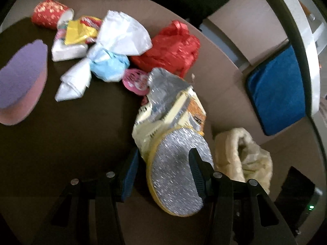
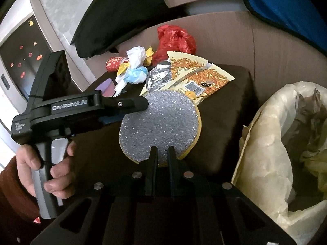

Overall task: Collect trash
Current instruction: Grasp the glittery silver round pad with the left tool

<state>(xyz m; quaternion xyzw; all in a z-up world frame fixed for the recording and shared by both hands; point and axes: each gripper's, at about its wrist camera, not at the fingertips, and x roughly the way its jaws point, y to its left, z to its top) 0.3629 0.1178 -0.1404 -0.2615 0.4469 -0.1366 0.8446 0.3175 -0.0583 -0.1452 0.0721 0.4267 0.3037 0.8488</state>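
Silver disc (image 2: pixel 161 122): glittering, yellow-rimmed, standing tilted over the dark table (image 2: pixel 224 118), just left of the lined bin (image 2: pixel 263 143) and not yet over its mouth.
Left gripper (image 1: pixel 163 155): its fingers are standing wide with the disc between them, one finger lying across the silver face; whether the pads are actually pressing, I cannot tell.
Right gripper (image 2: pixel 162 149): its fingers are drawn narrow, nearly together, sitting at the disc's lower edge; whether they are pinching the rim or only resting in front of it is unclear.
Person's hand (image 2: pixel 40 163): wrapping the left gripper's handle, well left of the bin.
Remaining trash: a noodle snack wrapper (image 2: pixel 204 75), a red bag (image 2: pixel 175 38) and knotted white and blue bags (image 2: pixel 132 69) are lying on the table beyond the disc, farther from the bin.
Step in hand, as I judge it: the disc is being passed or steadied between the two grippers on its way to the bin.
Risk, slipping: if neither gripper is truly gripping, the disc is likely to be dropping onto the table or floor short of the bin.
Risk, edge hold: a pinch on the thin rim alone could be letting the disc pivot and swing out.
Risk, bin liner: the liner is sagging over the rim, so the disc could be catching on it and sliding off outside.
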